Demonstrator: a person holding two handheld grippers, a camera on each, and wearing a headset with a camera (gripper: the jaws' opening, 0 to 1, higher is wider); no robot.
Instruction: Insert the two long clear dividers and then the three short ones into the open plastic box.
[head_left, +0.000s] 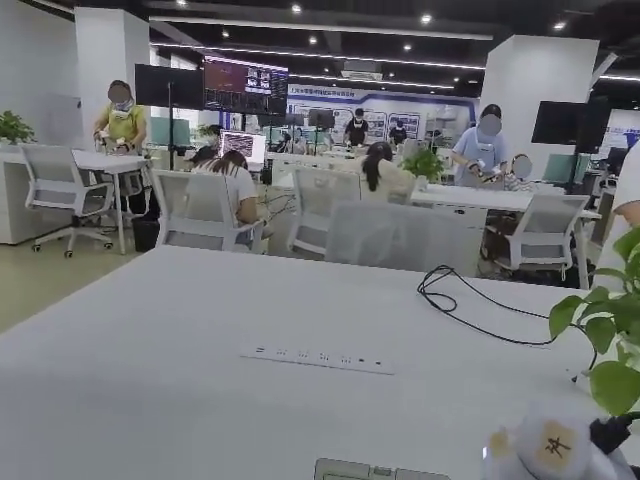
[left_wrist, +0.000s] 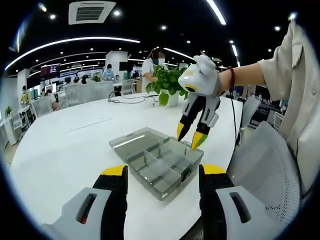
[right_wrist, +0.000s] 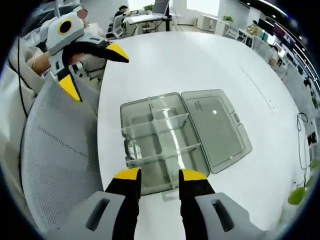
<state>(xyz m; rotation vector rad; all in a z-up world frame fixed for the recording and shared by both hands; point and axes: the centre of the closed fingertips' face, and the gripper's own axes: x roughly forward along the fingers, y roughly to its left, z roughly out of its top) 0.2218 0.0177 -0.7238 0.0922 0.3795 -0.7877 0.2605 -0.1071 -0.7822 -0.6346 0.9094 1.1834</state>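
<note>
With the left gripper (left_wrist: 163, 170) wide, the right gripper (right_wrist: 160, 174) narrower, both empty, any proud clear dividers (right_wrist: 155, 121) probably want pressing squarely into the plastic box (right_wrist: 123, 120).

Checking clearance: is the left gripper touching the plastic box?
Apart. Right gripper view: left gripper hangs over the chair, bare table between it and the box.

body | left gripper (left_wrist: 162, 171), right gripper (left_wrist: 189, 140): grey-white shells, black jaws, yellow tips | beige sleeve (left_wrist: 292, 75) | red bead bracelet (left_wrist: 231, 79)

On the white table (head_left: 200, 340) lies a socket strip (head_left: 318, 357); a black cable (head_left: 470, 310) loops farther along the table; a leafy plant (head_left: 605, 320) stands at the table's right edge.
</note>
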